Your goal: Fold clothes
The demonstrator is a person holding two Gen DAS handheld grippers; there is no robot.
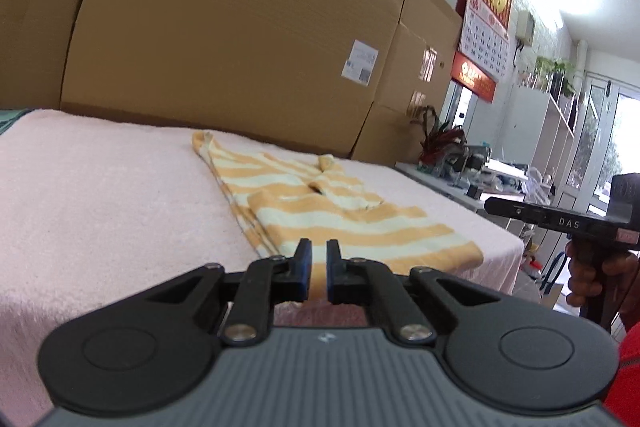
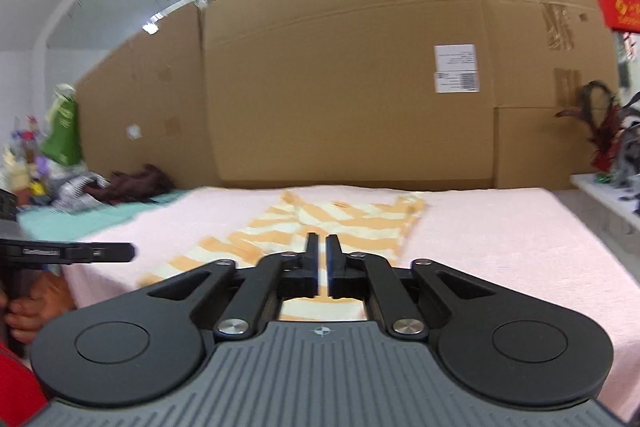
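An orange-and-cream striped garment [image 1: 320,211] lies on a pale pink towel-covered table [image 1: 100,195], spread mostly flat with its wide hem toward the near edge and its straps and neckline toward the far side. One side is folded inward, so a flap lies over the body and doubles the stripes there. In the right wrist view the same garment [image 2: 340,223] looks narrow and blurred, running from the far middle of the table toward the near edge.

The left gripper [image 1: 318,259] hangs over the garment's near hem, its blue-padded fingers [image 1: 305,259] drawn close with only a slim gap between them and no cloth in that gap. The right gripper [image 2: 322,255] sits low over the near part of the garment, its fingers likewise nearly together with nothing pinched. Neither touches the fabric as far as can be told.

Behind the table stands a wall of large cardboard boxes [image 1: 224,27], one with a white label. At far right hangs a red calendar [image 1: 486,3], below it a dark red-leaved plant [image 1: 440,141] on a white counter. On the left, in the right wrist view, dark crumpled clothes [image 2: 128,183] lie on a teal cloth [image 2: 80,219], with a green bag [image 2: 64,131] beyond.
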